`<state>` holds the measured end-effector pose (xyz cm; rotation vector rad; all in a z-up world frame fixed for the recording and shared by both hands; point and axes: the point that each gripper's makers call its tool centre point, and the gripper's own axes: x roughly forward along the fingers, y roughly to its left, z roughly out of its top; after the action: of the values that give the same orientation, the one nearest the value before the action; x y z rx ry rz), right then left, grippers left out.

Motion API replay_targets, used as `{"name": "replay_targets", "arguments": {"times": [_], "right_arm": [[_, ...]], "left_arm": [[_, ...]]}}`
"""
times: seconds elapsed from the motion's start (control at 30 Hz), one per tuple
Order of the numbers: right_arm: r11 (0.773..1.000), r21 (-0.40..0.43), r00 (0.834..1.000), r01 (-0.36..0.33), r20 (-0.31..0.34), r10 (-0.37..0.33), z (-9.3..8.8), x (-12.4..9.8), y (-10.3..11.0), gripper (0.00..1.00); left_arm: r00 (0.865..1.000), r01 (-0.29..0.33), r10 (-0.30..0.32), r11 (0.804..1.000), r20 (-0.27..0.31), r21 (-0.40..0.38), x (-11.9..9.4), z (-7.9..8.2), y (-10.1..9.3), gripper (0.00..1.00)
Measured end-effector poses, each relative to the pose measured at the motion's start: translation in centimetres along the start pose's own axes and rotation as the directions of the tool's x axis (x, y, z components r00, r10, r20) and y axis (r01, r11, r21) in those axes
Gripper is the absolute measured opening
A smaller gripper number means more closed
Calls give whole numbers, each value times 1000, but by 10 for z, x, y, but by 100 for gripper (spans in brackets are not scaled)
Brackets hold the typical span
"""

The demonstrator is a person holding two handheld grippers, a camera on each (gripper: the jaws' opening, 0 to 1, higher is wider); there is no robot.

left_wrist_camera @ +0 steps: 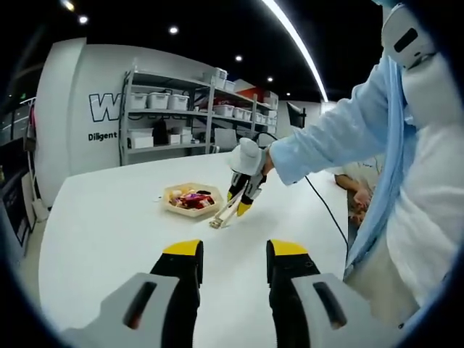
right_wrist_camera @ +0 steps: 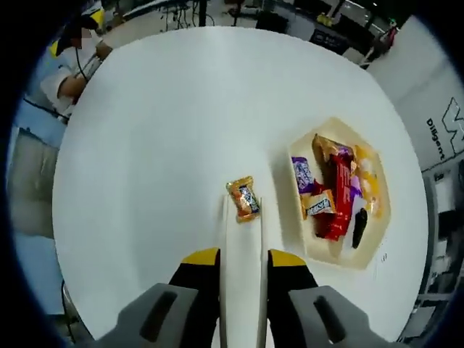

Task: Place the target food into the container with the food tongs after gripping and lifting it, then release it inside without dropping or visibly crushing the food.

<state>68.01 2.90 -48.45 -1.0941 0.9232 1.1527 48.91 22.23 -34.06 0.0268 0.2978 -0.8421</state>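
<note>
Snack packet: small orange wrapped sweet with a blue-and-white label, lying flat on the white table, just ahead of the right gripper's fingers and between the two tong blades at their tips.
Right gripper: yellow-tipped jaws closed onto the handles of the food tongs, which run forward from between them toward the packet.
Tong blades: pale and thin, a narrow gap at the tips; whether they already press on the wrapper I cannot tell.
Container: shallow cream hexagonal tray, beyond the fingertips and to their right, apart from the packet; it already carries purple, red, orange and dark wrapped snacks.
Left gripper: jaws standing apart with nothing between them, hovering above bare table, well short of the tray; in its view the right gripper is in a white-gloved hand, tongs angled down just beside the tray.
Step in hand: judged to be the grip on the packet, before any lift.
Doing it well: close the blades squarely across the packet's middle, with only enough squeeze to stop slipping; lift straight up, carry to the right over the tray rim, lower close to the other snacks, then ease the squeeze.
Risk: a slick wrapper may slide from thin blades if gripped near an end.
</note>
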Motion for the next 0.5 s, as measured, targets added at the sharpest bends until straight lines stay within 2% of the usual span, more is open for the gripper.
{"name": "replay_targets", "arguments": {"times": [0.07, 0.23, 0.33, 0.37, 0.43, 0.5], "right_arm": [[999, -44, 1000, -15, -25, 14, -1, 0, -1, 16], [996, -83, 998, -36, -55, 32, 2, 0, 1, 13], [997, -61, 997, -41, -73, 37, 3, -2, 3, 12], [998, -13, 995, -54, -86, 53, 1, -2, 6, 12], [999, -18, 996, -46, -80, 45, 2, -3, 5, 11], [999, 15, 997, -41, -68, 42, 3, -4, 8, 11]], "left_arm": [[1000, -2, 2, 1000, -3, -1, 0, 0, -1, 33], [1000, -17, 17, 1000, -4, -7, -2, -2, -1, 33], [1000, -26, 26, 1000, 1, -12, -4, -2, -1, 33], [1000, -29, 29, 999, 0, -13, -5, -2, 0, 33], [999, -32, 32, 999, -2, -13, -5, -3, 0, 33], [999, -37, 37, 999, 4, -17, -5, -2, 0, 33]]}}
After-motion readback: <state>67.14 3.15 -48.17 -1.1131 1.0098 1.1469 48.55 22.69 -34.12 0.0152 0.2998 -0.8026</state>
